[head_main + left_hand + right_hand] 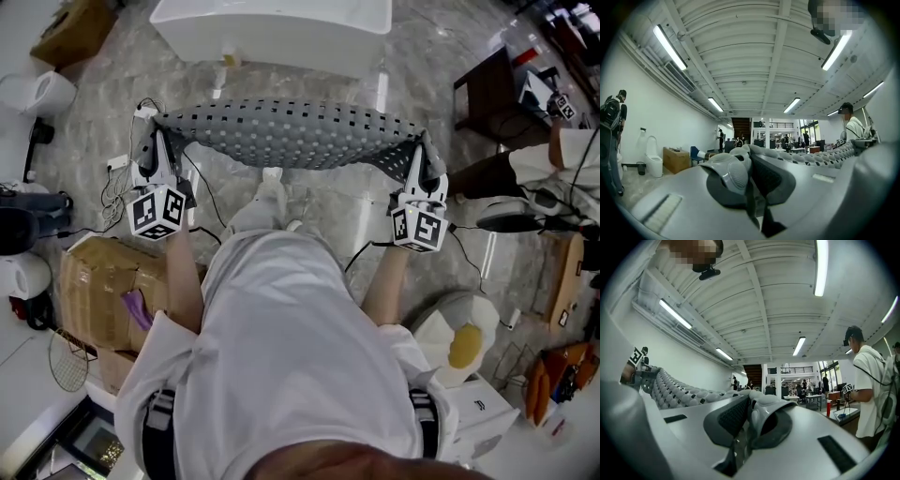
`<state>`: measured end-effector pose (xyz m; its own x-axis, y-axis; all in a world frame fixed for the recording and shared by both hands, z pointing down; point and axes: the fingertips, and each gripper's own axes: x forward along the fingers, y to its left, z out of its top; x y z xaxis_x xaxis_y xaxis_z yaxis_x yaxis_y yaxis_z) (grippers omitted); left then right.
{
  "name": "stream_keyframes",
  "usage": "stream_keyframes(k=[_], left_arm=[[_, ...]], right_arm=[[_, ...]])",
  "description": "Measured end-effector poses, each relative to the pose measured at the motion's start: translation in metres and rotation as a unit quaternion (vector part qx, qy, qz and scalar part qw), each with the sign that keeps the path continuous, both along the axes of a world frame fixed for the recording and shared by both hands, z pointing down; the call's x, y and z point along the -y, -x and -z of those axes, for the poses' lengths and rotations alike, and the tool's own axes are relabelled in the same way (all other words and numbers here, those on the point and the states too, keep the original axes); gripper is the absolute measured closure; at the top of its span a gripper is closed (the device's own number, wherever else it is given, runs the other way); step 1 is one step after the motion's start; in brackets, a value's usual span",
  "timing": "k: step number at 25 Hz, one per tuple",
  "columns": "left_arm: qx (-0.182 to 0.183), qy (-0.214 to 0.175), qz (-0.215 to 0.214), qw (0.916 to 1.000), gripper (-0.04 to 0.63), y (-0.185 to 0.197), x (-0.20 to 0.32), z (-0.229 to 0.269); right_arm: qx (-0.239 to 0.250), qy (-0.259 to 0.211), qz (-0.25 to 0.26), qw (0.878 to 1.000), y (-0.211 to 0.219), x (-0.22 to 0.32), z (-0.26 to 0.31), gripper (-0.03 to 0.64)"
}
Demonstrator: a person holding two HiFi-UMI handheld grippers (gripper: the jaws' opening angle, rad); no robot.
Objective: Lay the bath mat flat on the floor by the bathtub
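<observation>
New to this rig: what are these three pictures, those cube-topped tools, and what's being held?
No robot: a person holds a two-jaw gripper in each hand. One picture looks down from a head camera; the other two come from cameras riding on the grippers. The left gripper and right gripper are each shut on one end of the grey bath mat, stretched between them above the marble floor. A white bathtub stands just ahead. A cardboard box sits to their left. The mat is not yet laid down.

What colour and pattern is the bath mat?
Grey bath mat, gridded with small dark holes; head view shows it best.
</observation>
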<state>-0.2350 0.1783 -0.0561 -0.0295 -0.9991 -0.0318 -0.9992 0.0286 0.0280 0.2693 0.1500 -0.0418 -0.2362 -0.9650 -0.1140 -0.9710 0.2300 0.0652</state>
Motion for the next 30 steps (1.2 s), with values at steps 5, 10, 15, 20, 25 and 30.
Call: stream_keyframes(k=[5,10,15,20,25,30], left_arm=[[-0.001,0.002,-0.011,0.9999,0.58,-0.006,0.021,-0.007],[-0.007,0.011,-0.02,0.9997,0.58,0.005,0.056,-0.025],[-0.013,0.026,-0.023,0.9993,0.58,0.025,0.106,-0.052],[-0.024,0.054,-0.027,0.9979,0.58,0.05,0.165,-0.093],[-0.029,0.065,-0.032,0.9969,0.58,0.074,0.242,-0.15],[-0.03,0.076,-0.055,0.9951,0.58,0.09,0.322,-0.236]], right_arm=[[0.002,-0.001,-0.008,1.0,-0.006,0.014,-0.005,0.595],[-0.006,0.004,-0.009,1.0,0.004,0.045,-0.015,0.595],[-0.013,0.021,-0.006,1.0,0.024,0.093,-0.035,0.595],[-0.011,0.046,-0.006,0.999,0.049,0.15,-0.064,0.595],[-0.019,0.063,0.003,0.998,0.073,0.226,-0.111,0.595],[-0.033,0.064,0.02,0.997,0.087,0.302,-0.187,0.595]])
